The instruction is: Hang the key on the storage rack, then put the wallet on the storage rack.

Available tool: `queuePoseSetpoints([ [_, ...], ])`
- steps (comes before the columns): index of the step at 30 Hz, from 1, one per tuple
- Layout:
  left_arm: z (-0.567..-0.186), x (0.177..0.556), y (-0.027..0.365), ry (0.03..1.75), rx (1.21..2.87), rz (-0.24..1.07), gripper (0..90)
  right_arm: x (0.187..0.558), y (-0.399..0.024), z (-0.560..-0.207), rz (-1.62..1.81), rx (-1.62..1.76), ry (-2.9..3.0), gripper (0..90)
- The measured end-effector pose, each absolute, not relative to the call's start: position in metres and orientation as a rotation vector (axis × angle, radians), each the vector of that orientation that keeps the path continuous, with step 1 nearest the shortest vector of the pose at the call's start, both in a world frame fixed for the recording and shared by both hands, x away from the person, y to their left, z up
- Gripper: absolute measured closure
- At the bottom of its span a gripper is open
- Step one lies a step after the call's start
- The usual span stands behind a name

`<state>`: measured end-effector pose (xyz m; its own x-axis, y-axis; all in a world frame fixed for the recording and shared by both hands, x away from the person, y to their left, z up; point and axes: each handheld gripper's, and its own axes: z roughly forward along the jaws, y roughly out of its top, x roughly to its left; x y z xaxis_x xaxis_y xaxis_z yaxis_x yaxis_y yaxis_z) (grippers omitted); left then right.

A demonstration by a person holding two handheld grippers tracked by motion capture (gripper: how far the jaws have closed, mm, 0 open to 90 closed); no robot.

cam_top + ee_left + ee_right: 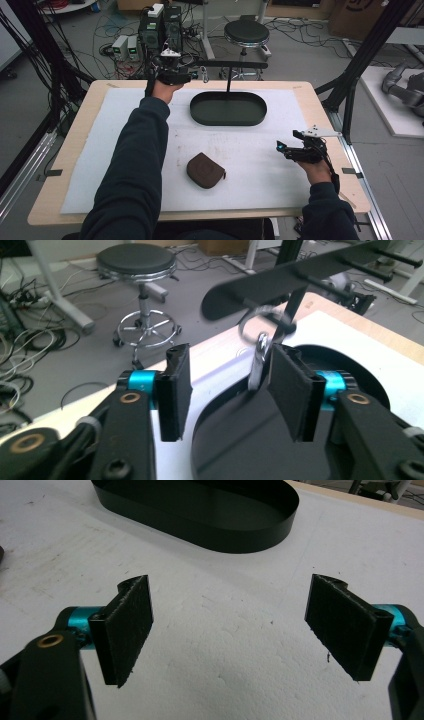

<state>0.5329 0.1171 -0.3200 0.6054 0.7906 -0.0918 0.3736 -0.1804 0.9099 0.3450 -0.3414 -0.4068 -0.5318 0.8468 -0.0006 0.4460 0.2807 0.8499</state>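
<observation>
Your left gripper (227, 390) is up at the far end of the table, jaws apart and holding nothing, with the silver key ring (260, 327) hanging just ahead of them from a peg of the black rack (280, 282). Judging by that, the ring is already hung on its peg, or is about to be lifted off; either way you are not gripping it now. Below it the black oval tray (228, 108) lies empty. The brown zip pouch (205, 170) sits shut on the white mat (125, 150), well apart, untouched. Your right gripper (227, 625) hovers low over the mat, jaws wide and empty.
</observation>
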Motion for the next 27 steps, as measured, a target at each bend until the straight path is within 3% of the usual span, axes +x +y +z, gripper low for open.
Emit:
queuePoseSetpoints([
  [4, -0.321, 0.505, 0.137, 0.942, 1.729, 0.514, 38.7, 0.345, -0.339, -0.405, 1.172, 1.146, 2.095, 19.4],
  [9, -0.326, 0.461, 0.159, 0.896, 1.643, 0.531, 17.0, 0.348, -0.331, -0.405, 1.163, 1.128, 2.110, 19.4],
  [17, -0.342, 0.411, 0.184, 0.825, 1.622, 0.568, 17.3, 0.348, -0.324, -0.404, 1.159, 1.112, 2.120, 19.4],
  [27, -0.363, 0.380, 0.206, 0.871, 1.624, 0.583, 17.0, 0.342, -0.309, -0.401, 1.215, 1.068, 2.142, 19.3],
])
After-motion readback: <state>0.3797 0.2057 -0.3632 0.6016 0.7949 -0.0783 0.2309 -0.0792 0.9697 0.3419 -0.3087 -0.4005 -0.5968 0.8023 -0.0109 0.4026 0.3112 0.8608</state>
